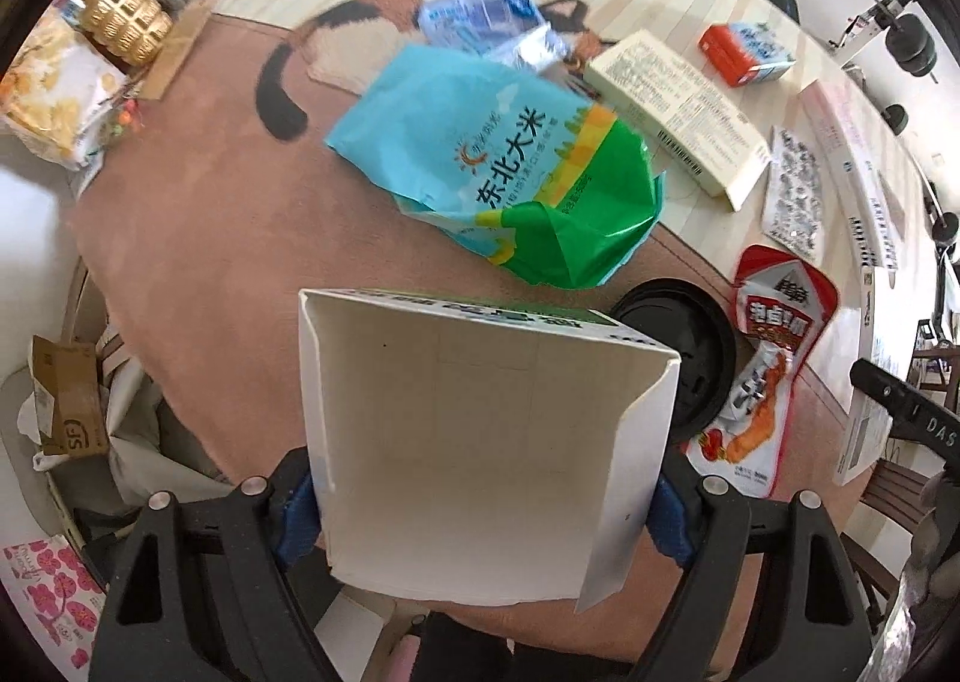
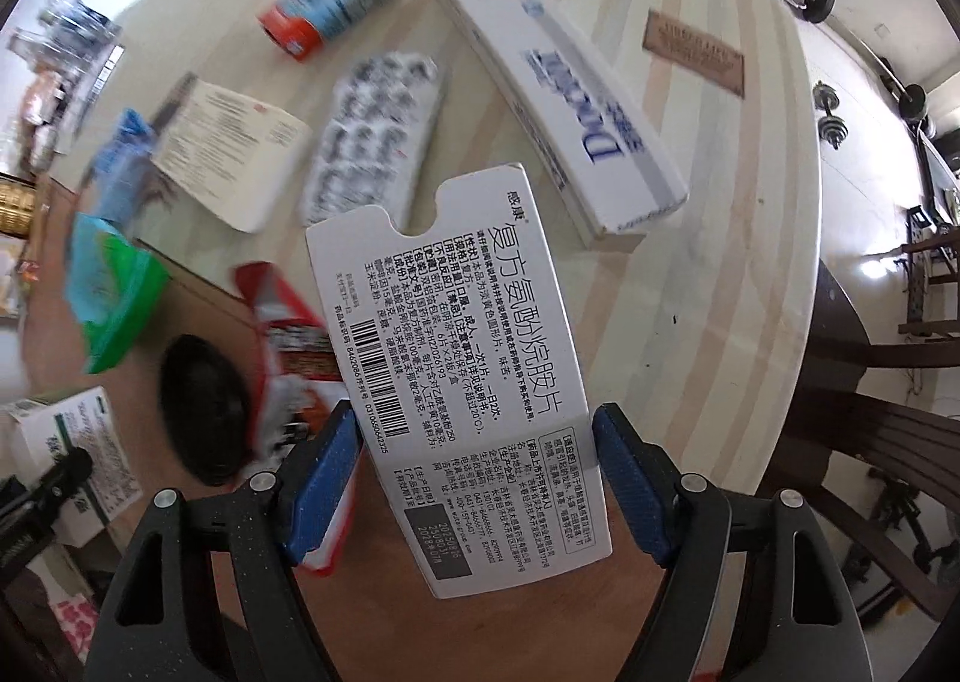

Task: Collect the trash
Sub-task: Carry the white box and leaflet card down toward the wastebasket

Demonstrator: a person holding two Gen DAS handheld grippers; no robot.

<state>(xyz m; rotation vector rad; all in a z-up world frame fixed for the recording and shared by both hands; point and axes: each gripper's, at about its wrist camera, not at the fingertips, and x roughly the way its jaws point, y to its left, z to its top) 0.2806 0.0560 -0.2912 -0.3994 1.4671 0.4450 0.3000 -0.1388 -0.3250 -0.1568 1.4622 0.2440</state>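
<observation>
My left gripper (image 1: 480, 514) is shut on an open white carton (image 1: 480, 442), held above the brown mat; the carton also shows at the left edge of the right wrist view (image 2: 66, 442). My right gripper (image 2: 477, 478) is shut on a flat white medicine box (image 2: 456, 358) printed with black text and a barcode, held above the table. A blue-green rice bag (image 1: 504, 165), a red snack pouch (image 1: 762, 358), a black lid (image 1: 690, 346), a blister pack (image 2: 372, 129) and a long white box (image 2: 558, 81) lie on the table.
A round striped table (image 2: 720, 238) carries a brown mat (image 1: 210, 238) with a cat picture. A cream box (image 1: 678, 111), a red-blue box (image 1: 744, 51), a gold ornament (image 1: 123, 18) and a chip bag (image 1: 54, 93) lie around. Chairs (image 2: 888, 382) stand to the right.
</observation>
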